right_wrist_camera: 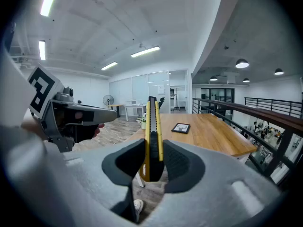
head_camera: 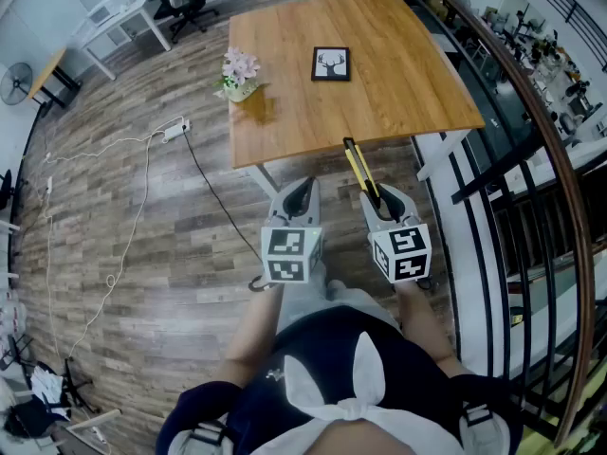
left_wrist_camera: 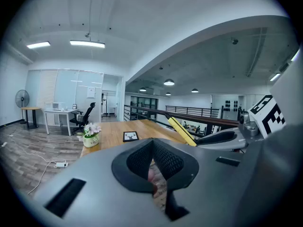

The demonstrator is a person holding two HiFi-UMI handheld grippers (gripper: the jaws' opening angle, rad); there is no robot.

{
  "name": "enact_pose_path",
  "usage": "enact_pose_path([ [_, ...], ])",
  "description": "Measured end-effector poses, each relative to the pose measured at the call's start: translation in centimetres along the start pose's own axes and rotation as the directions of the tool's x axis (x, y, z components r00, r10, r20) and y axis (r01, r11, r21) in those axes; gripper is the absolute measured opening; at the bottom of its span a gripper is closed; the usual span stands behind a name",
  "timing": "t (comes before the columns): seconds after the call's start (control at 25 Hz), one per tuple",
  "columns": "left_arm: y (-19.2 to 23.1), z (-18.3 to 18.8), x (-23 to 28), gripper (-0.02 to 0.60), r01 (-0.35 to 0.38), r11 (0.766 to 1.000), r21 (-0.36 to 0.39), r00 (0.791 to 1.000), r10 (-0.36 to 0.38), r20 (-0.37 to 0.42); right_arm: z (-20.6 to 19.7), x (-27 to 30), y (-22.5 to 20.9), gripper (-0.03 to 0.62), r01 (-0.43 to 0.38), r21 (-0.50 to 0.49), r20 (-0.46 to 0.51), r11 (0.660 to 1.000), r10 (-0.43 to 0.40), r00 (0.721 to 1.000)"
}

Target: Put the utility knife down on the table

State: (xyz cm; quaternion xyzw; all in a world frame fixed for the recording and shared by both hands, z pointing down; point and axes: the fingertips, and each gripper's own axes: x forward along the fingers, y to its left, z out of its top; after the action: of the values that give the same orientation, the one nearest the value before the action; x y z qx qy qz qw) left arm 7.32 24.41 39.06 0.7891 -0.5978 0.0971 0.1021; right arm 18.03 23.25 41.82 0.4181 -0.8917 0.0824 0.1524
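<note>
Yellow-and-black utility knife (right_wrist_camera: 152, 126) not yet down.
Your right tool (right_wrist_camera: 152, 161) pinches it near the wooden bench's (head_camera: 398, 93) edge; lowering remains.

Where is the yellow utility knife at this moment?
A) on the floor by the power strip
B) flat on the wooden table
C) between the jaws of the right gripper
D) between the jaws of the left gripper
C: the right gripper is clamped on the utility knife from both sides, and the knife is not yet on the table.
</note>
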Motion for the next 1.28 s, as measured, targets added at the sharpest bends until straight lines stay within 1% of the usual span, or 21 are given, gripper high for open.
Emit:
enact_pose_path([
  [0.24, -1.0, -0.4, -0.3, 0.008, -0.012, 1.0, -0.003, 1.0, 0.012, 0.008, -0.8, -0.7, -0.4, 0.117, -0.006, -0.005, -0.002, 1.0, 0.006, 1.0],
  [0.36, -1.2, -0.6, -0.2, 0.008, -0.007, 1.0, -0.01, 1.0, 0.007, -0.001, -0.7, -0.5, -0.1, 0.117, -0.014, -0.01, -0.002, 1.0, 0.014, 1.0],
  [0.64, -1.8, -0.9, 0.6, 0.008, 0.004, 1.0, -0.002, 1.0, -0.004, -0.017, -0.8, -0.1, -0.7, 0.117, -0.028, 0.005, -0.007, 1.0, 0.028, 1.0],
  [0.96, -1.1, -0.9, 2.1, 0.008, 0.008, 1.0, -0.005, 1.0, -0.008, -0.025, -0.4, 1.2, -1.7, 0.115, -0.025, 0.012, -0.001, 1.0, 0.025, 1.0],
  [1.28, 0.2, -0.7, 4.5, 0.008, 0.03, 0.999, -0.016, 0.999, -0.03, -0.036, 0.2, 3.4, -2.6, 0.117, -0.006, 0.014, -0.01, 1.0, 0.007, 1.0],
])
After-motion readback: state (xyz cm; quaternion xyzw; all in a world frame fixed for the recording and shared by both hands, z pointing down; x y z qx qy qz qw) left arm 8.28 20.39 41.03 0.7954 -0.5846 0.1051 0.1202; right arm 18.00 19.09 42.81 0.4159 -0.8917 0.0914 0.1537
